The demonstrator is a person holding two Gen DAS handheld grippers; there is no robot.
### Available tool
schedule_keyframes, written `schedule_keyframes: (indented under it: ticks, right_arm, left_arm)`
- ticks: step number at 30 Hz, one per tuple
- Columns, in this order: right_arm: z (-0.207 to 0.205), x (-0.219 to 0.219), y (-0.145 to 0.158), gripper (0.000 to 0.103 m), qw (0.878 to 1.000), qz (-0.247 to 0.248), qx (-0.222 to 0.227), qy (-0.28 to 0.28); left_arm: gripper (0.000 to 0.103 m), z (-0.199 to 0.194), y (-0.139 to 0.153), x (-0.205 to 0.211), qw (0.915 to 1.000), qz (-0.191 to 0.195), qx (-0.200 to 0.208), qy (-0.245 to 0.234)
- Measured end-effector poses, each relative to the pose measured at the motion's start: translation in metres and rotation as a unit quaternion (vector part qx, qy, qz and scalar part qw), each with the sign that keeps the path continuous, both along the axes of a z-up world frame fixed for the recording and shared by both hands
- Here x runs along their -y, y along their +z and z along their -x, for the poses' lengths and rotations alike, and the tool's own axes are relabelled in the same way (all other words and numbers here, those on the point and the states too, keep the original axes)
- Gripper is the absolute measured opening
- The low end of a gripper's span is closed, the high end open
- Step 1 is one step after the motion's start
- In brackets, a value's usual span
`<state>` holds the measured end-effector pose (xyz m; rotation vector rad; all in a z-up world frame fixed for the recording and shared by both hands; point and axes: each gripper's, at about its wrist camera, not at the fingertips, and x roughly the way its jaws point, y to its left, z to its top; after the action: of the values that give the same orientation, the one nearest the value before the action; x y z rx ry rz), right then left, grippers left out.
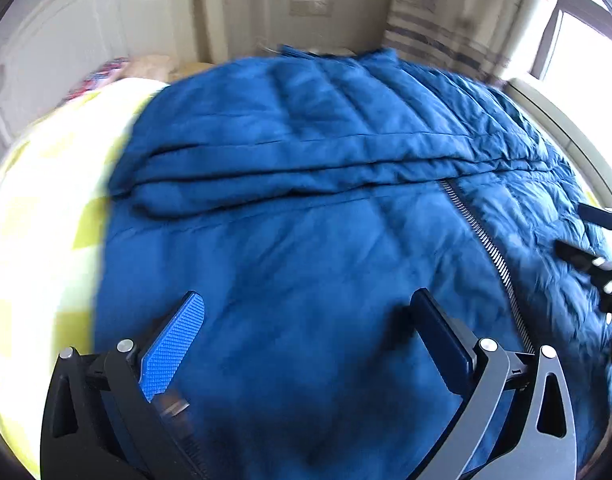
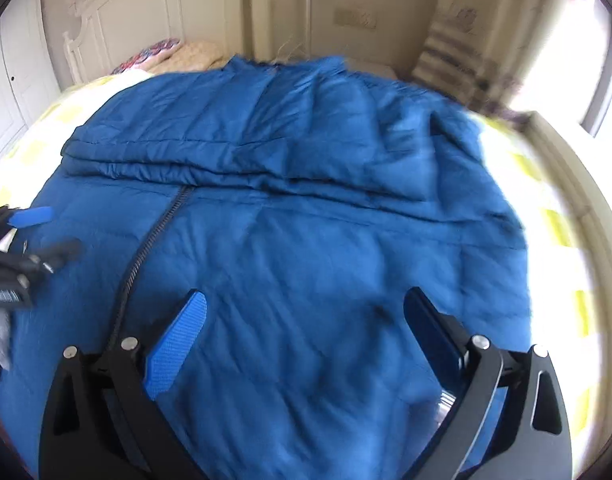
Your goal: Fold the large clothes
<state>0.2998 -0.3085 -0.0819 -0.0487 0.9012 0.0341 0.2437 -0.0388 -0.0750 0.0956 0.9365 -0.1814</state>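
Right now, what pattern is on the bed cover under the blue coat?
White with yellow-green squares, a check pattern on the bed cover; clearest in the left wrist view.

The blue jacket (image 1: pixel 306 208) hides most of the yellow-checked bed (image 1: pixel 38 208) beneath it, its near hem is cut off by the frame's lower edge behind both grippers, and motion blur smears its far edge and the bed beside it.
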Motion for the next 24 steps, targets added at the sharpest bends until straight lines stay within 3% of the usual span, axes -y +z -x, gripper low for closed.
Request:
schedule_keyframes:
  ticks: [2,4,6,7,10,13,16,18,24]
  right_arm:
    - [0.019,0.019,-0.001,0.1,1.0,0.005,0.003,-0.022]
    - [0.03,0.04,-0.017,0.1,0.999,0.008,-0.024,-0.045]
    - [0.042,0.056,-0.02,0.1,0.998,-0.034,-0.015,-0.042]
    - [0.045,0.058,-0.017,0.1,0.998,-0.032,-0.017,-0.05]
    - [0.061,0.05,-0.005,0.1,0.998,-0.014,-0.009,-0.053]
    - [0.089,0.025,0.003,0.1,1.0,-0.021,0.005,0.003]
    - [0.114,-0.006,-0.012,0.1,0.998,0.02,-0.008,0.059]
    - [0.126,-0.014,-0.019,0.1,0.997,0.036,0.023,0.058]
    - [0.146,-0.009,-0.002,0.1,0.999,0.01,0.02,0.037]
  left_arm:
    - [0.099,0.018,-0.008,-0.018,0.9998,0.0,-0.005,0.02]
    - [0.099,0.029,-0.011,-0.035,0.9992,0.03,-0.007,0.025]
    - [0.099,0.033,-0.012,-0.045,0.9985,0.048,-0.004,0.027]
    - [0.099,0.033,-0.012,-0.046,0.9984,0.049,-0.004,0.027]
    - [0.099,0.049,-0.001,-0.039,0.9989,0.017,0.015,0.041]
    - [0.099,0.088,0.012,-0.02,0.9986,0.033,0.037,-0.015]
    - [0.099,0.115,-0.003,0.005,0.9978,-0.012,0.032,-0.058]
    - [0.099,0.121,-0.016,0.011,0.9972,-0.032,0.035,-0.058]
    - [0.099,0.129,-0.008,0.005,0.9988,-0.02,0.02,-0.041]
